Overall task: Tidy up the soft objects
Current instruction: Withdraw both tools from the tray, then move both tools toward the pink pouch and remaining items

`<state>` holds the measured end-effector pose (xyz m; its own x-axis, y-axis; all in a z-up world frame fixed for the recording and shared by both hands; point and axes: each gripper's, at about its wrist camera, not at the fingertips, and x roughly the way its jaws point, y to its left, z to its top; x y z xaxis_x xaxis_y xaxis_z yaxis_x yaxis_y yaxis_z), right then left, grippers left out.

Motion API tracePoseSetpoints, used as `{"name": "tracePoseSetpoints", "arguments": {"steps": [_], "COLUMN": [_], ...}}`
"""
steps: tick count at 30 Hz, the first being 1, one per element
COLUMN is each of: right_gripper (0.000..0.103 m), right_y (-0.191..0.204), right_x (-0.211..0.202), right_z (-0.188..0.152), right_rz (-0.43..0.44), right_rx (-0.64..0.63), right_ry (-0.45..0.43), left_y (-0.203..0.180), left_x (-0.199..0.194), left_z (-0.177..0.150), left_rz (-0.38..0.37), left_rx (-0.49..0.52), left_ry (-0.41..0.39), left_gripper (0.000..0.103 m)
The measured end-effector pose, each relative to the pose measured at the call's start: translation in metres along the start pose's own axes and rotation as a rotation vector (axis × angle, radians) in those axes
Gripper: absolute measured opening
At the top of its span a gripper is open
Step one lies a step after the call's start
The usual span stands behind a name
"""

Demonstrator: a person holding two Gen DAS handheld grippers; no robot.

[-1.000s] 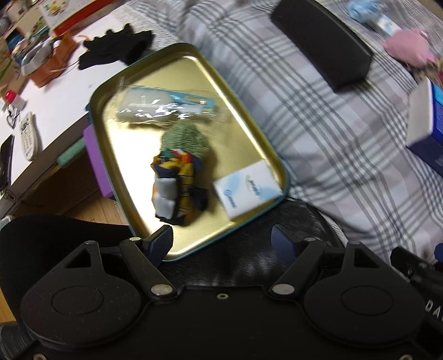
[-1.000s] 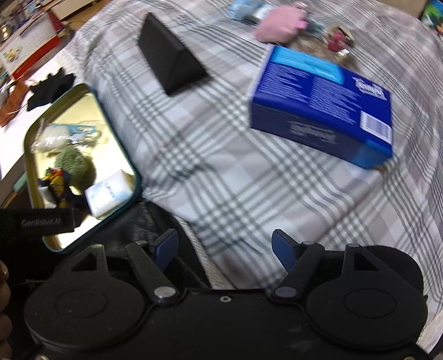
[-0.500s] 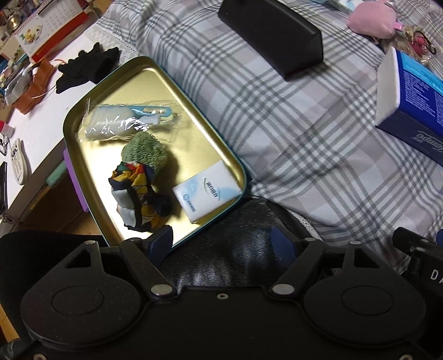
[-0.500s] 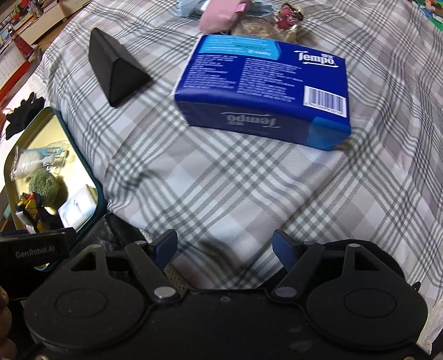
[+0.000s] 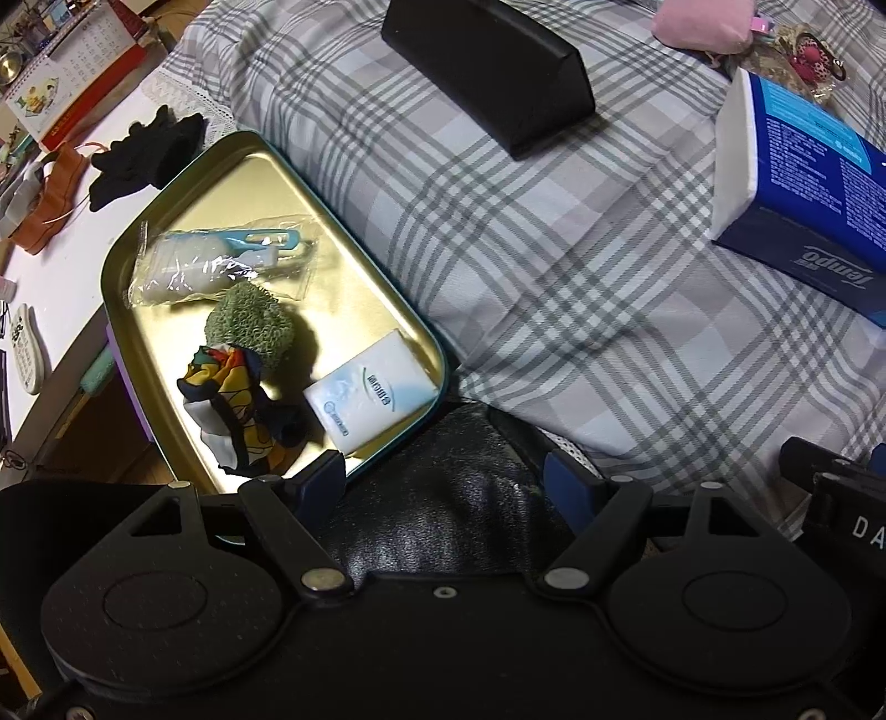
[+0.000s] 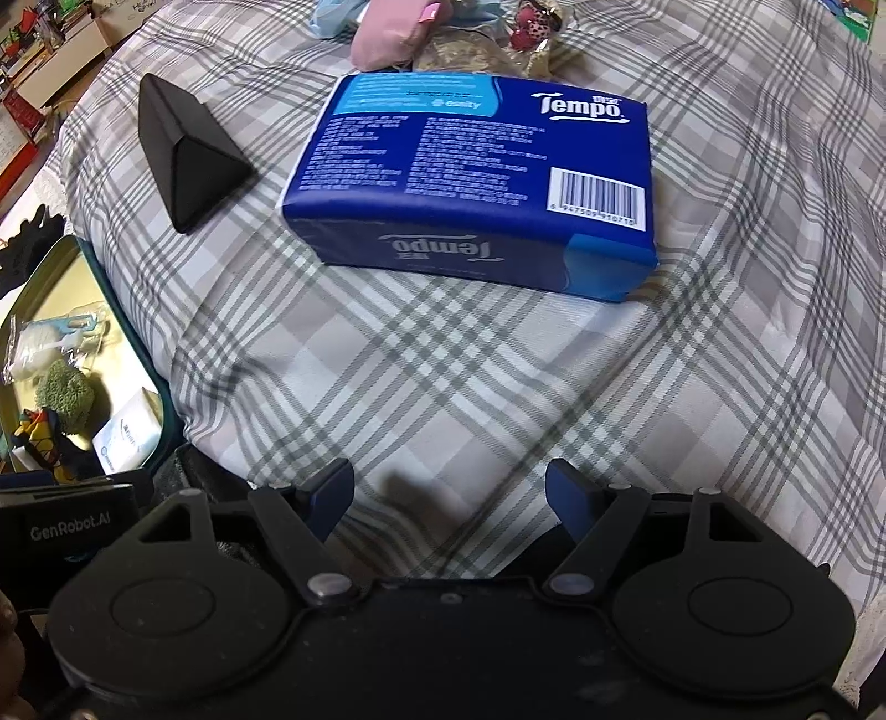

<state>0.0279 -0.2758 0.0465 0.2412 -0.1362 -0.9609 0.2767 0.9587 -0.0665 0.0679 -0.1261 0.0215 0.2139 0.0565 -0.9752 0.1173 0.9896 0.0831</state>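
A grey plaid bedspread covers the bed, with a white table at its left edge. The right claw is spread wide and empty above bare plaid; since a second ago it has swung toward the blue Tempo tissue pack, which now lies straight ahead instead of off to the right. The left claw is likewise wide and empty, over a dark garment, and the gold tray has slid left and lower in its view.

The left view shows the tray's load plainly: a small white tissue packet nearest the claw, a multicoloured cloth, a green fuzzy ball, then a bagged item, possibly a brush. Black gloves lie on the table beyond. Only the right view shows the pack's barcode face, the triangular end of the black case, and the pink soft pouch with trinkets beyond.
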Motion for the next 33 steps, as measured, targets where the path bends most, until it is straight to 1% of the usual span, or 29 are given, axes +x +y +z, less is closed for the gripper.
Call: {"name": "tracePoseSetpoints", "arguments": {"steps": [9,14,18,22,25,28,29,33], "right_gripper": [0.076,0.076,0.077,0.078,0.078,0.078,0.078,0.078], "right_y": [-0.018,-0.046,-0.077,-0.103,-0.118,-0.121,-0.122,-0.122], "right_x": [-0.006,-0.02,-0.039,-0.053,-0.058,-0.057,-0.055,-0.037], "right_z": [0.004,0.011,0.024,0.047,0.071,0.098,0.108,0.152], "right_rz": [-0.002,-0.029,-0.05,-0.072,-0.054,-0.07,-0.077,-0.06], "right_rx": [0.032,0.069,0.117,0.164,0.193,0.198,0.196,0.193], "right_ry": [-0.009,-0.045,-0.098,-0.164,-0.199,-0.243,-0.255,-0.263], "left_y": [-0.014,-0.022,-0.026,-0.031,-0.035,-0.04,-0.042,-0.052], "left_x": [-0.004,-0.013,-0.023,-0.034,-0.04,-0.044,-0.044,-0.041], "left_z": [0.005,0.012,0.026,0.048,0.068,0.092,0.1,0.132], "left_rz": [-0.005,-0.01,-0.017,-0.041,-0.055,-0.051,-0.052,-0.05], "left_rx": [0.049,0.1,0.116,0.121,0.118,0.118,0.121,0.134], "left_ry": [-0.017,-0.056,-0.094,-0.121,-0.136,-0.161,-0.167,-0.174], "left_gripper": [0.075,0.075,0.075,0.075,0.076,0.077,0.08,0.08]}}
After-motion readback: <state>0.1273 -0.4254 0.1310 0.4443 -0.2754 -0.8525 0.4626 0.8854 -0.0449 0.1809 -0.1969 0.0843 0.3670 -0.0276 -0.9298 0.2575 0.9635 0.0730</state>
